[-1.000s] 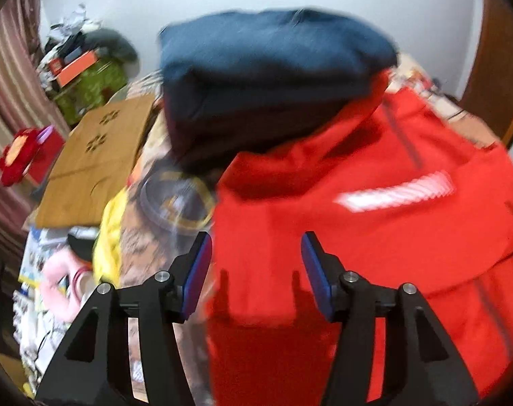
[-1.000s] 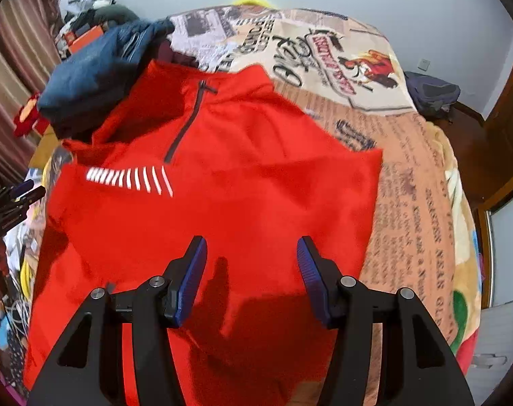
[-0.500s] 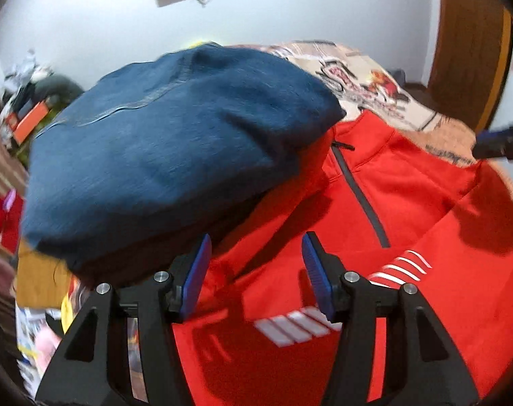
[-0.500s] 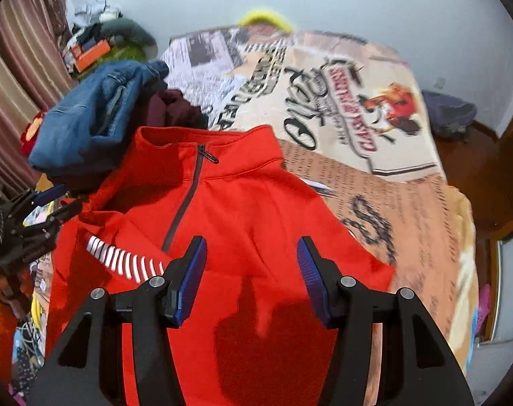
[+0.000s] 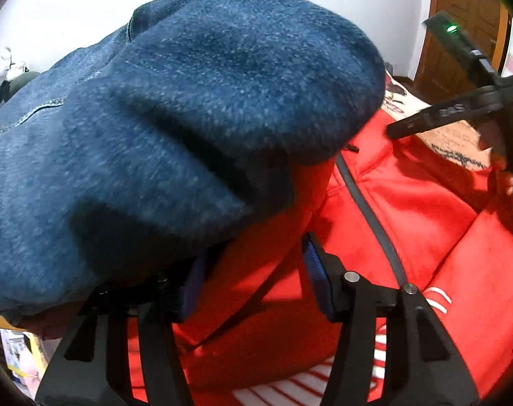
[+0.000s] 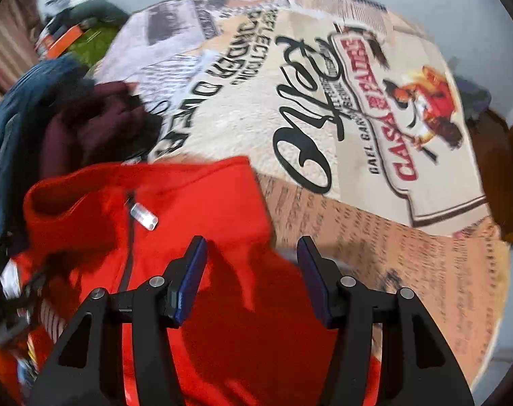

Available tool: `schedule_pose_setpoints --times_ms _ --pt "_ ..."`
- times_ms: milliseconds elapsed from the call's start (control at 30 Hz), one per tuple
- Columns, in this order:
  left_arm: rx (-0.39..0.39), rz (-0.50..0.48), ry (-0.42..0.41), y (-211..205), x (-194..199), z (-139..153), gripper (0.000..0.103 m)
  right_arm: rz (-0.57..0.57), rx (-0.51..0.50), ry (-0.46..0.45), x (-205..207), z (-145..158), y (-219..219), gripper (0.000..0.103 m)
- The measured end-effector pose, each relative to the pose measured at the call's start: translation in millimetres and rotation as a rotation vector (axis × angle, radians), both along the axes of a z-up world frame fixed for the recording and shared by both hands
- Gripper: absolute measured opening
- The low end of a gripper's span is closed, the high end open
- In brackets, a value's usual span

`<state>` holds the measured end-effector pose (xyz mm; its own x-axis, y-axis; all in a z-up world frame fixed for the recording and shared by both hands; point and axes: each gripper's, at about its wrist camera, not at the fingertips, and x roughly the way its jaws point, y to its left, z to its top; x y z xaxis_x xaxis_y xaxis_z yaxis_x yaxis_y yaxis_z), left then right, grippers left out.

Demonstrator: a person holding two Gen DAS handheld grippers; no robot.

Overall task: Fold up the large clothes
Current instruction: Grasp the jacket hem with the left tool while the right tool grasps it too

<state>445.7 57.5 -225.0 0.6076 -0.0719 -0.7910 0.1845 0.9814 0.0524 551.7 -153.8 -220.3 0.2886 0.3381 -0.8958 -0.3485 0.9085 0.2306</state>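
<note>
Both claws (image 5: 253,270) (image 6: 251,270) have closed in on the red jacket's (image 6: 195,209) collar at mid-frame, released; you grasp its shoulders next

Both the left gripper (image 5: 253,270) and right gripper (image 6: 253,270) hang with jaws spread.

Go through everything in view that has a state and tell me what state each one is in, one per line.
left gripper: open, holding nothing, partly under the denim.
right gripper: open, holding nothing, over the pullover.
red pullover: lying on the bed, not yet folded flat, collar bunched.
zipper: closed along the stretch that shows.
blue denim garment: heaped, overlapping the pullover's edge.
maroon garment: crumpled beside the denim.
printed bedspread: spread out.
</note>
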Motion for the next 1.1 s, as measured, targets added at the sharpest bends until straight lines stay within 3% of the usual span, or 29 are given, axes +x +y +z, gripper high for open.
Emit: schedule_pose_setpoints --times_ms 67,133,167,200,300,467,733,933,1100 --pt "-0.018 0.01 -0.008 -0.5 2.8 -2.1 0.055 -0.033 0.068 0.055 9.0 -10.3 0.2 0.051" --pt "-0.031 0.021 -0.011 -1.5 4.5 -3.6 0.055 -0.063 0.097 0.046 9.0 -12.5 0.9 0.051" --pt "-0.036 0.018 -0.009 -2.4 5.1 -4.3 0.055 -0.055 0.102 0.038 7.2 -10.8 2.6 0.041" --pt "-0.041 0.005 -0.003 -3.8 5.5 -4.7 0.048 -0.04 0.101 0.034 4.3 -7.6 5.0 0.029" --pt "-0.04 0.006 0.041 -4.0 10.1 -8.9 0.003 -0.03 0.103 0.031 -5.9 2.9 5.8 0.012" --pt "-0.151 -0.002 0.079 4.9 -2.2 1.0 0.001 -0.007 0.19 -0.003 -39.7 39.6 -6.1 0.009" --pt "-0.187 -0.053 0.024 15.4 -60.7 54.1 0.001 0.092 0.192 -0.164 -137.3 107.4 -14.7 0.009" --pt "-0.226 -0.037 -0.011 40.8 -111.8 75.2 0.001 0.144 0.192 -0.218 -202.8 123.8 -17.7 0.009" --pt "-0.232 -0.039 -0.01 46.0 -152.8 74.1 0.001 0.164 0.202 -0.184 -235.3 110.8 -20.3 0.009"
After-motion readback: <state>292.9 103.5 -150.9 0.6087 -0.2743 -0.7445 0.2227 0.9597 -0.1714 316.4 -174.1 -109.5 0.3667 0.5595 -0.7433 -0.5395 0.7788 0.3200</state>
